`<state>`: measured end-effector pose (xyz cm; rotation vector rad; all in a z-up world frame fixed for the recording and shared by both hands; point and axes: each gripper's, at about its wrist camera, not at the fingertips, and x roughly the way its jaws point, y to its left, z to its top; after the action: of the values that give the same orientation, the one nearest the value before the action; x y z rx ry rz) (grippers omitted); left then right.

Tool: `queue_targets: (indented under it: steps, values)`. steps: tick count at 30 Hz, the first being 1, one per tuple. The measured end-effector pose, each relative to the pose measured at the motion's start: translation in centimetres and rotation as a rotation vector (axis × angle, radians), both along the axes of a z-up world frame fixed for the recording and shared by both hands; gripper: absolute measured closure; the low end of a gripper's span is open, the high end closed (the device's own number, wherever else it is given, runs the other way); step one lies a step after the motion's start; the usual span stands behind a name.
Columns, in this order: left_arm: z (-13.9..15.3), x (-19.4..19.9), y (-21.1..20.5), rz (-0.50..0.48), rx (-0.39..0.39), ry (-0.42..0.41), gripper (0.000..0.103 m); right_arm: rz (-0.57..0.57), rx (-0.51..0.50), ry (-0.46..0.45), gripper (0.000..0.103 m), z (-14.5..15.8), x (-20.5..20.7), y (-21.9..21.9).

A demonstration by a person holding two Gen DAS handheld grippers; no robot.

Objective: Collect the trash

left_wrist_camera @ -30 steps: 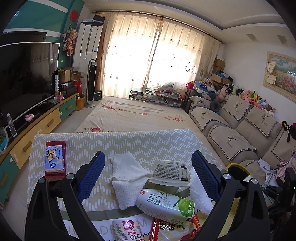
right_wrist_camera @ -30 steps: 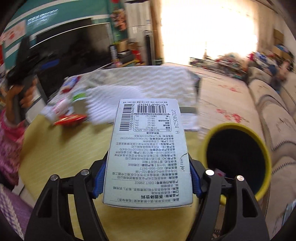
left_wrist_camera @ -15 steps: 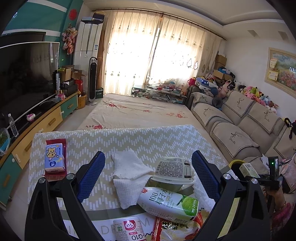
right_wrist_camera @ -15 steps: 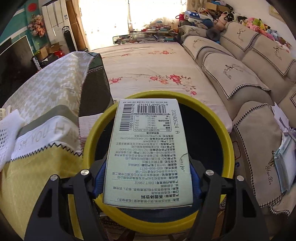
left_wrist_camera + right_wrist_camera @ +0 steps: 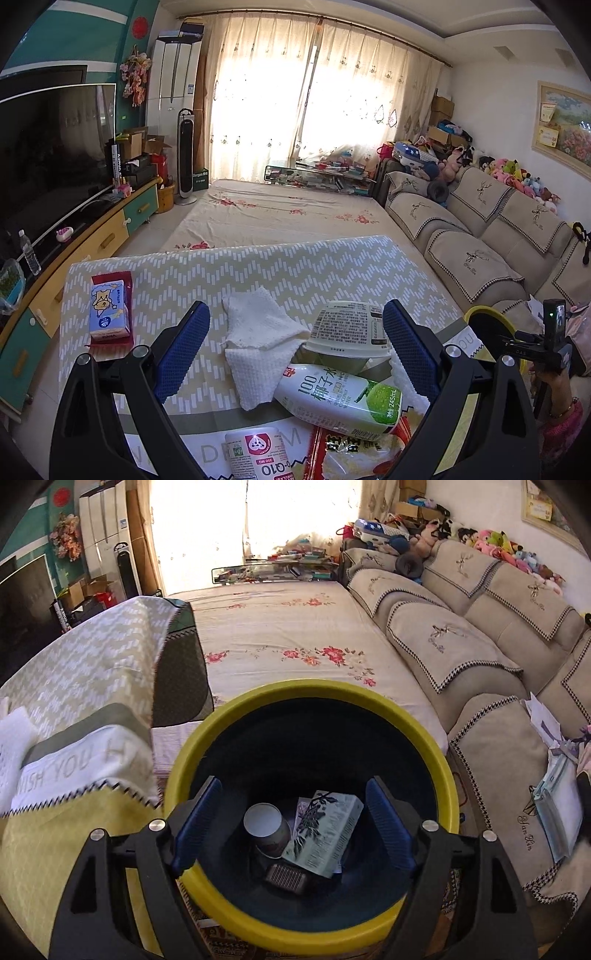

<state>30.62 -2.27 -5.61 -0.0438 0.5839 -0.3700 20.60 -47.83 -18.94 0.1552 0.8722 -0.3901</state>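
Sunlit curtains and a long beige sofa frame a low table (image 5: 258,273) under a chevron-woven cloth, where the remaining litter sits bunched at the near edge, handy for picking. Above it hangs the left gripper (image 5: 295,345), its blue ribbed pads spread wide and empty around a crumpled paper towel (image 5: 258,343), a glossy coconut-water carton (image 5: 340,398) and an upturned plastic cup (image 5: 349,328). Over the yellow-rimmed bin (image 5: 314,694) beside the table, the right gripper (image 5: 291,827) is likewise spread with nothing in it; a flat printed carton (image 5: 325,830) lies inside against a paper cup (image 5: 266,829).

Q10 bottle (image 5: 255,454) and snack bag (image 5: 354,448) cut off by bottom edge. Dark item (image 5: 286,877) in bin (image 5: 310,692), possibly a wrapper—unclear.
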Motion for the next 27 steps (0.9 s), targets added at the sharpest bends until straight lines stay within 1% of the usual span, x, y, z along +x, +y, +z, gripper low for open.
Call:
queue_targets:
  steps: [4,7,10,13,20,23,25,26,27]
  values:
    - [-0.3,-0.1,-0.4,0.004,0.012,0.021,0.010,0.016,-0.007,-0.024,0.026,0.7,-1.3,1.1]
    - [-0.5,-0.6,-0.5,0.016,0.031,0.024,0.010,0.018,0.011,-0.037,0.025,1.0,-2.2,1.3]
    - [-0.2,-1.5,-0.1,0.030,0.035,0.023,0.010,0.022,0.027,-0.044,0.025,1.4,-2.8,1.5]
    - [-0.5,-2.6,0.4,0.045,0.052,0.039,0.010,0.015,0.036,-0.056,0.025,1.6,-3.3,1.6]
    - [-3.8,-5.0,1.6,0.070,0.142,0.159,0.010,0.024,0.072,-0.086,0.025,1.8,-4.0,1.6]
    - [-5.3,-5.7,1.7,0.082,0.167,0.199,0.011,0.039,0.087,-0.094,0.025,1.8,-4.0,2.1]
    - [-6.4,-5.7,1.8,0.101,0.180,0.229,0.017,0.050,0.095,-0.099,0.025,1.9,-4.1,2.4]
    - [-7.1,-5.5,1.9,0.107,0.179,0.250,0.019,0.056,0.099,-0.101,0.025,1.9,-4.1,2.6]
    - [-7.5,-5.3,2.0,0.111,0.174,0.268,0.023,0.061,0.102,-0.102,0.025,1.9,-4.2,2.7]
